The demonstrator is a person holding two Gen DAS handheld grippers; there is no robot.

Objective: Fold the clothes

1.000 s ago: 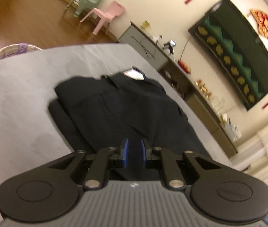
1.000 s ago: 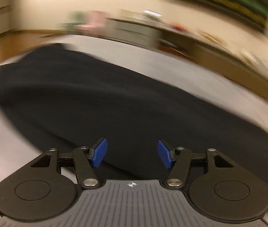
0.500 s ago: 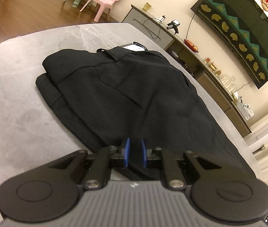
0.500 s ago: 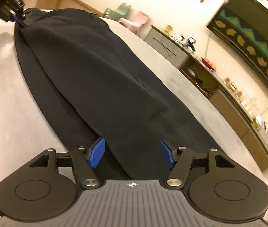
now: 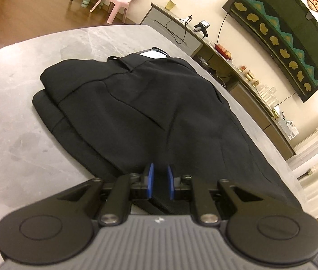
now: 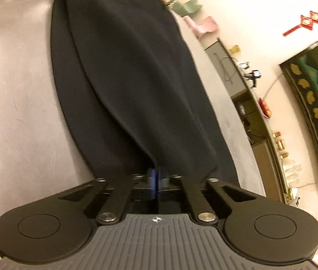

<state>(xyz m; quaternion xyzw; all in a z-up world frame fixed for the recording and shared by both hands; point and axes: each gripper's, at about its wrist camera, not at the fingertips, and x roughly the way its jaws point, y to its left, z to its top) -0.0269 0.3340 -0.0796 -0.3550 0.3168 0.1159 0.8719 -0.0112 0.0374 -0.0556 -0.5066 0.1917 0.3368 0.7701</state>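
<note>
Black trousers [image 5: 150, 103] lie lengthwise on the desk [image 5: 12, 139], ahead of both tools. Left hand-held gripper [image 5: 159, 184] pinches one edge; right hand-held gripper [image 6: 156, 180] is clamped on the opposite end, likely for folding over.

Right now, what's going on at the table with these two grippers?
A person is folding black trousers laid out on a grey marble table, with a handheld gripper in each hand. The left gripper is clamped on the fabric edge nearest it, waistband at the far end. The right gripper is shut on a lifted edge of the top layer, which peels up off the layer below.
</note>
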